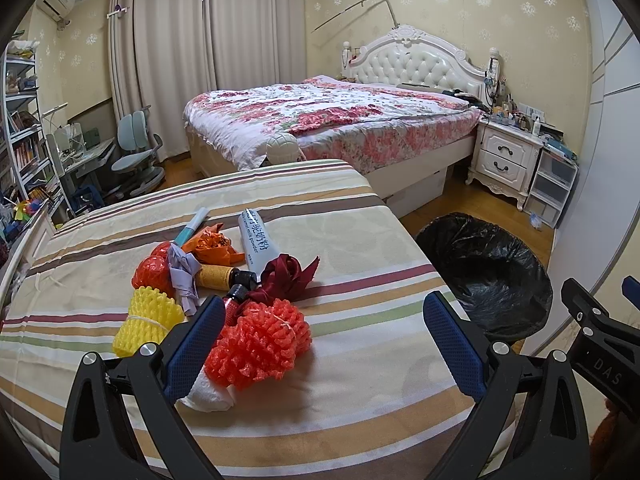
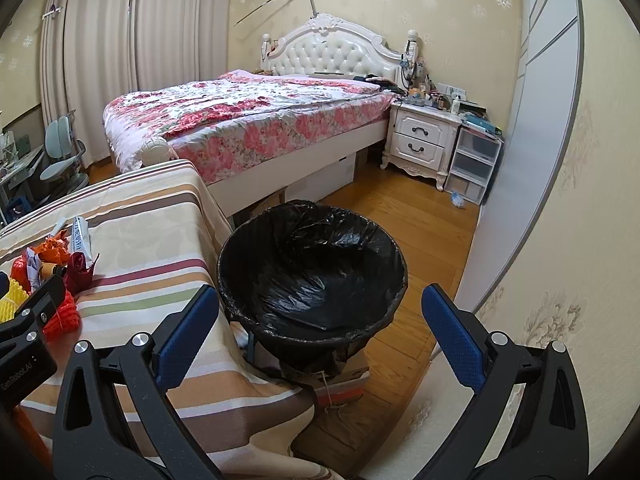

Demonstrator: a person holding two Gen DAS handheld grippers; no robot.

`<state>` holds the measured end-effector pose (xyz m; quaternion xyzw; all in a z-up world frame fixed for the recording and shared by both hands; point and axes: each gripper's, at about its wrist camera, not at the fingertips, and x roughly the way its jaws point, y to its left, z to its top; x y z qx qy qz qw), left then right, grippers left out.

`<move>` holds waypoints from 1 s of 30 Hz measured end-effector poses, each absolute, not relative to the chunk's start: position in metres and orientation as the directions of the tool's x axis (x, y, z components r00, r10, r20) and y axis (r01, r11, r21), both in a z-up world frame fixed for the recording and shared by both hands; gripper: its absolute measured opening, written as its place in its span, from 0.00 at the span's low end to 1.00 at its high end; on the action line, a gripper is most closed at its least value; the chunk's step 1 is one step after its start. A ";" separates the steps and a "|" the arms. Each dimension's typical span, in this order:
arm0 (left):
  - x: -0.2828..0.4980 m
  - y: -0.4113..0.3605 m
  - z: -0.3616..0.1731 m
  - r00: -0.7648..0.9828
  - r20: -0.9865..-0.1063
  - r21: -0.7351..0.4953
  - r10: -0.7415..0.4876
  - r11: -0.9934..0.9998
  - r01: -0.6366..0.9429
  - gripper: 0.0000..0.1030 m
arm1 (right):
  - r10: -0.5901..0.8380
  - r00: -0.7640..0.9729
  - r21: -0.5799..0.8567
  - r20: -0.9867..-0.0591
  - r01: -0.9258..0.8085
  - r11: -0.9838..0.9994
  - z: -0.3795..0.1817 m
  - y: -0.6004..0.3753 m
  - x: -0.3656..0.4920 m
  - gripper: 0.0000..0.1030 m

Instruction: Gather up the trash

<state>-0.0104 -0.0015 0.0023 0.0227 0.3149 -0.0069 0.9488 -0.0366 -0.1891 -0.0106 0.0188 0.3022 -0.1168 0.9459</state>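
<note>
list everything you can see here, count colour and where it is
foam fruit nets: three; one red-orange near the left tool, one yellow left of it, one red behind
white tube: one, printed, far side of the pile
amber bottle: one, black cap, lying mid-pile
dark red wrapper: one, crumpled, right of the bottle
orange wrapper: one, behind the bottle
lilac paper: one, crumpled, pile's left
white tissue: one, by the left tool's finger
striped cloth: one, beige with stripes, under the pile
trash bin: one, black liner, on the floor right of the cloth
bed: one, floral cover, behind
nightstand: one, white, beside the bed
left tool: open, over the pile
right tool: open, toward the bin
</note>
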 end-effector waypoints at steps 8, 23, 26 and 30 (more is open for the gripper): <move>-0.009 -0.001 0.002 0.801 -0.599 0.037 0.000 0.999 0.028 0.94 | -0.209 0.789 -0.035 -0.578 0.232 0.972 -0.015 -0.189 -0.036 0.96; -0.009 -0.001 0.003 0.802 -0.597 0.038 0.001 0.999 0.028 0.94 | -0.209 0.786 -0.034 -0.582 0.233 0.972 -0.015 -0.191 -0.035 0.96; -0.009 -0.001 0.003 0.802 -0.597 0.038 0.000 0.999 0.028 0.94 | -0.209 0.786 -0.035 -0.582 0.233 0.972 -0.017 -0.192 -0.036 0.96; -0.009 -0.002 0.003 0.802 -0.597 0.039 0.002 0.999 0.027 0.94 | -0.210 0.785 -0.035 -0.583 0.234 0.972 -0.017 -0.193 -0.034 0.96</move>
